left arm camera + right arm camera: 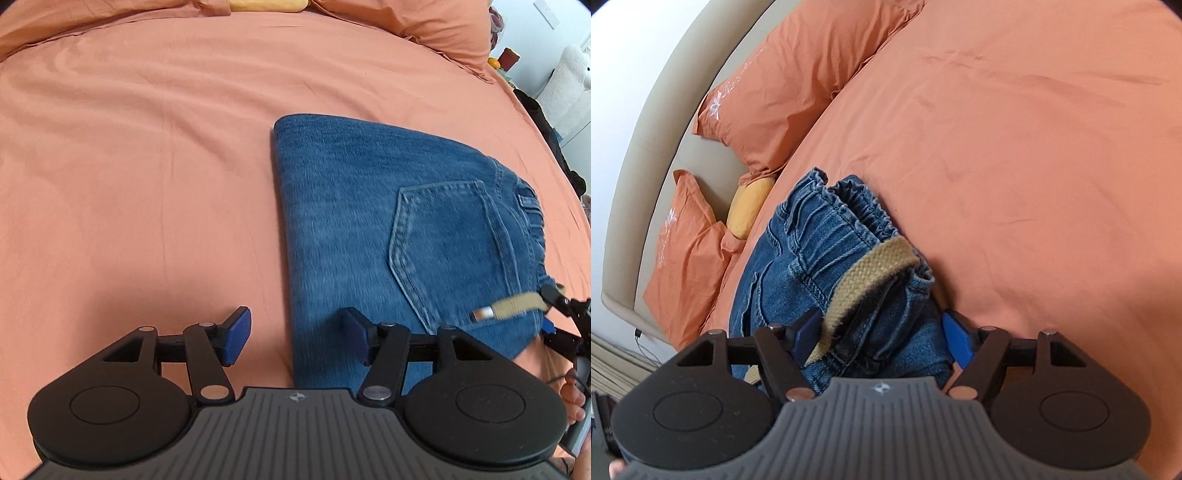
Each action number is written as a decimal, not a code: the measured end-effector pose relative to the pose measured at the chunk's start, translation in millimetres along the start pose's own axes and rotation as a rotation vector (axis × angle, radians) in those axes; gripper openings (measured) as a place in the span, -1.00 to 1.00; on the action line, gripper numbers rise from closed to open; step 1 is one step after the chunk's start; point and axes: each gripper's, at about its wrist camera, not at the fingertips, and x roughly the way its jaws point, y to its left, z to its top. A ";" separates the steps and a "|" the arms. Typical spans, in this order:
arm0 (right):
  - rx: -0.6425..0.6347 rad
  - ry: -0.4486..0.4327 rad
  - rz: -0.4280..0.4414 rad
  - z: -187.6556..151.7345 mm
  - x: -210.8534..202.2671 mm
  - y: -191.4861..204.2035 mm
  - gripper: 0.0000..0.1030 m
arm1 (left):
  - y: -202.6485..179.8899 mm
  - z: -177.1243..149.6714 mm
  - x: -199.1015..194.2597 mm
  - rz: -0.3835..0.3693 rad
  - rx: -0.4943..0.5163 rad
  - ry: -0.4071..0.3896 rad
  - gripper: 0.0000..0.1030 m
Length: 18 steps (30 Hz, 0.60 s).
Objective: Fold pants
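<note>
The left gripper (296, 338) hangs released over the folded edge of the jeans (388, 229) on the bed (129, 166), nothing held. The right gripper (882, 341) spreads around the waistband (849, 218), its fingers apart, likely to square the stack.

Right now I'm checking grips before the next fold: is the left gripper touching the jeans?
Cannot tell. In the left wrist view the left gripper is open, straddling the jeans' folded edge; one finger overlaps the denim, but no contact or gap shows plainly.

Folded pants (369, 221) lie flat on the bed (147, 166); left gripper (297, 338) spread wide, straddling the fold edge.
</note>
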 end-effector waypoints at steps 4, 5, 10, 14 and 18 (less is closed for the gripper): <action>0.004 0.008 0.016 3.4 6.6 -2.9 0.27 | 1.5 12.5 10.9 -0.034 0.003 0.010 0.41; -0.005 0.008 0.015 3.7 8.7 -1.5 0.27 | 1.0 15.2 13.0 -0.040 0.008 0.010 0.42; -0.032 0.002 0.008 2.2 12.9 1.9 0.12 | -0.7 23.8 23.6 -0.062 0.037 0.020 0.47; -0.021 0.007 0.020 1.8 15.8 0.0 -0.03 | -0.9 26.6 27.8 -0.082 0.043 0.017 0.51; -0.016 0.006 0.036 1.1 16.4 -0.1 -0.24 | -0.9 28.2 33.6 -0.104 0.012 0.006 0.44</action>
